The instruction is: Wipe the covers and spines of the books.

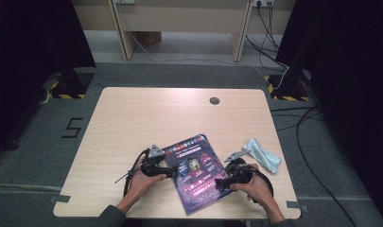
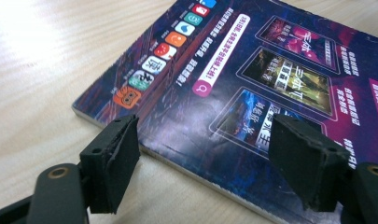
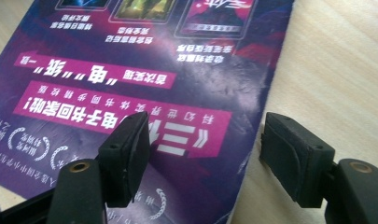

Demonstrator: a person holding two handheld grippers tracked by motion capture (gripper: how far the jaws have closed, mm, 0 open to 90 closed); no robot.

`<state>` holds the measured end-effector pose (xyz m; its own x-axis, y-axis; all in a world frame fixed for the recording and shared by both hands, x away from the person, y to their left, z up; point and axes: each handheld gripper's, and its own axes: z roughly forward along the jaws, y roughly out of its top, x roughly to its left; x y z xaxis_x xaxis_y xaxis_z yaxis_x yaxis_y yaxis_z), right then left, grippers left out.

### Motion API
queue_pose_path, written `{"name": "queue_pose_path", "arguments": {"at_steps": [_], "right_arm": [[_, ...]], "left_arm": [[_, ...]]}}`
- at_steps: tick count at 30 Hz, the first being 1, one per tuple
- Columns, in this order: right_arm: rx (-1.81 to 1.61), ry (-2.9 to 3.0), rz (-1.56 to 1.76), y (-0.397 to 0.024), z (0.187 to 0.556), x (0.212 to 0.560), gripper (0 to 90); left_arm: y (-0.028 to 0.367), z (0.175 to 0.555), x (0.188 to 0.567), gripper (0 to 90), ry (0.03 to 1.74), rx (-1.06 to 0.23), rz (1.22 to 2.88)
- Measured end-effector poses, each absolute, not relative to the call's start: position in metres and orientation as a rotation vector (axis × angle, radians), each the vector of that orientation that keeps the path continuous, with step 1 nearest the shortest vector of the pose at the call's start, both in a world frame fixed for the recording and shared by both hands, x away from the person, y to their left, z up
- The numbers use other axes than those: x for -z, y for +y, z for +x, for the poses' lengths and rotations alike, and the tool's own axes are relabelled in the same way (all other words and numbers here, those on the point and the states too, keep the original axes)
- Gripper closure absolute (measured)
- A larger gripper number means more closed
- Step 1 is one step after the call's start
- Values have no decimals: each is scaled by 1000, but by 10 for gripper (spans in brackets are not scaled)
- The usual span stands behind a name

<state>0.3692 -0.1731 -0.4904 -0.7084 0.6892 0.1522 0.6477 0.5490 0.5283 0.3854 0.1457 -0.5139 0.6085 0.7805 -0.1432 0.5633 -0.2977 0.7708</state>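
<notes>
A purple magazine with coloured icons and white print lies flat and skewed near the table's front edge. My left gripper is at its left side. In the left gripper view this gripper is open, one jaw by the magazine's edge and the other over the cover. My right gripper is at the magazine's right side. In the right gripper view it is open astride the edge of the magazine, with one jaw over the cover and one over bare wood. Nothing is gripped.
A crumpled light blue cloth lies on the wooden table just right of my right hand. A round cable hole sits near the far edge. Cables run over the floor to the right of the table.
</notes>
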Motion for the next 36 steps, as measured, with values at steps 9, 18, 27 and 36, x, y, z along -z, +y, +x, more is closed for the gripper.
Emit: {"name": "queue_pose_path", "arguments": {"at_steps": [9,18,27,36], "right_arm": [[-818,2697,1125,-168,367,489,314],[-739,2642,1096,-168,373,486,306],[-646,2528,1166,-166,400,484,263],[-662,2465,1179,-158,417,480,323]], "left_arm": [[147,401,513,240,1041,-482,2031],[143,392,509,318,972,-529,2127],[149,360,508,377,1017,-457,2124],[152,361,502,349,1055,-398,2087]]}}
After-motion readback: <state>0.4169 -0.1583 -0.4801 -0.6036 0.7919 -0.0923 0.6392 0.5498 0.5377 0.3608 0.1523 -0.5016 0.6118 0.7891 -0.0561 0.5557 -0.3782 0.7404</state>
